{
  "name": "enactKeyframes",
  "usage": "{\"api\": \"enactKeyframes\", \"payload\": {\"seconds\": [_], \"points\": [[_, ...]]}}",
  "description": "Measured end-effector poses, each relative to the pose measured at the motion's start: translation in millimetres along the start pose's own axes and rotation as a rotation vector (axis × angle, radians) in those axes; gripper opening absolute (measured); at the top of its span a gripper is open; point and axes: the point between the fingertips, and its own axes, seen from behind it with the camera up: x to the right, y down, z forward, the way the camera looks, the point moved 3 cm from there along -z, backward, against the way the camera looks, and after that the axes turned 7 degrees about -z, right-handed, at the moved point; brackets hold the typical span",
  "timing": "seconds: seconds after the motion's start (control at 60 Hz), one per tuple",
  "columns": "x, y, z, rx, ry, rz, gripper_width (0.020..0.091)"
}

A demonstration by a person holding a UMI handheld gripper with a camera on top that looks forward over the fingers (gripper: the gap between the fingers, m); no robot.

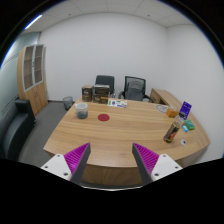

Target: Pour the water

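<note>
My gripper (111, 150) hangs above the near edge of a curved wooden table (120, 135), open with nothing between its magenta pads (76, 157). Far beyond the fingers, on the table's left part, stands a grey cup (81, 108). A small dark red round object (101, 118) lies just right of the cup. On the table's right end stands an amber bottle-like container (172, 130) among a few small items. All of these are well out of the fingers' reach.
Two black office chairs (133, 88) stand behind the table, with white papers (118, 103) in front of them. A wooden cabinet (35, 75) lines the left wall, with a black seat (14, 128) near it. An orange object (184, 104) sits at the far right.
</note>
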Motion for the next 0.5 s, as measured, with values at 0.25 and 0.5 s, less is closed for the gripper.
{"api": "enactKeyframes", "payload": {"seconds": [0.25, 0.5], "points": [[123.6, 60.5, 44.8, -0.057, 0.057, 0.044, 0.0857], [270.1, 108.0, 122.4, -0.062, 0.102, 0.082, 0.0857]]}}
